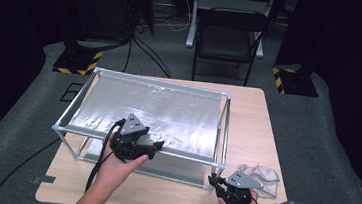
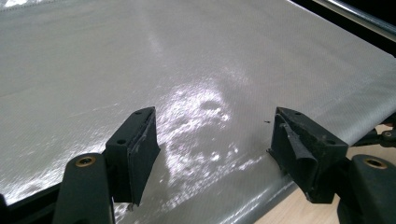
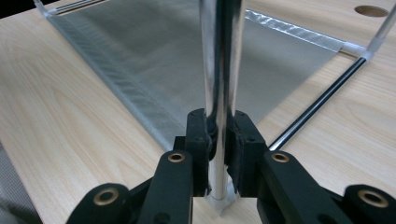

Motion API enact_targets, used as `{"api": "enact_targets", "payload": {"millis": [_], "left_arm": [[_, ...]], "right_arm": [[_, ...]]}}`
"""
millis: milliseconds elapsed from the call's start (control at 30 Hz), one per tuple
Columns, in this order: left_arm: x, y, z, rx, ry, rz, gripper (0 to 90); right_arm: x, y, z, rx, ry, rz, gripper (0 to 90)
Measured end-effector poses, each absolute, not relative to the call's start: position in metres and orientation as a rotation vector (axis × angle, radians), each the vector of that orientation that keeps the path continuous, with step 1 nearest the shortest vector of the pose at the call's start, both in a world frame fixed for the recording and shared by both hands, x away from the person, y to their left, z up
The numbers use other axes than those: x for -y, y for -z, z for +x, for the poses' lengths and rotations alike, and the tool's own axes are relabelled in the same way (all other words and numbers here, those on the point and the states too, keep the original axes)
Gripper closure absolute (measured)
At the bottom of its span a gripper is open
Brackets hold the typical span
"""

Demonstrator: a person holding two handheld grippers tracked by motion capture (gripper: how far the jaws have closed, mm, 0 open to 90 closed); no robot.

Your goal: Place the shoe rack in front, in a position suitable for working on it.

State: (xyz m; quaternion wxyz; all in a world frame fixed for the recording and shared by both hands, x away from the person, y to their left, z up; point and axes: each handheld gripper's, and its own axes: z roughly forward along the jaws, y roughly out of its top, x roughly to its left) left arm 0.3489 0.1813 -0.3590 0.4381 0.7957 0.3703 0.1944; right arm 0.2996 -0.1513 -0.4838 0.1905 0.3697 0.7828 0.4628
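A two-tier metal-framed rack with shiny grey fabric shelves stands on the wooden table. My left gripper hovers over the near edge of the upper fabric shelf, jaws wide open with nothing between them. My right gripper is shut on the rack's near-right upright pole close to its foot, the pads pressed on both sides of the chrome tube. The lower fabric shelf stretches out behind the pole.
A crumpled beige cloth lies on the table just right of my right hand. A dark folding chair stands beyond the table's far edge. Yellow-black striped stand bases sit on the grey floor.
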Motion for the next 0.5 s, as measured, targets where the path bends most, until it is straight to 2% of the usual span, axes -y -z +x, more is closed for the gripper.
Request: {"api": "enact_targets", "payload": {"millis": [367,500], "left_arm": [[-0.202,0.365,0.348,-0.935,-0.496,1.930,35.6],[-0.204,0.366,0.347,-0.925,-0.493,1.926,35.9]], "right_arm": [[0.131,0.484,0.302,-2.242,-1.321,0.985,79.0],[0.136,0.482,0.296,-2.248,-1.361,1.005,68.6]]}}
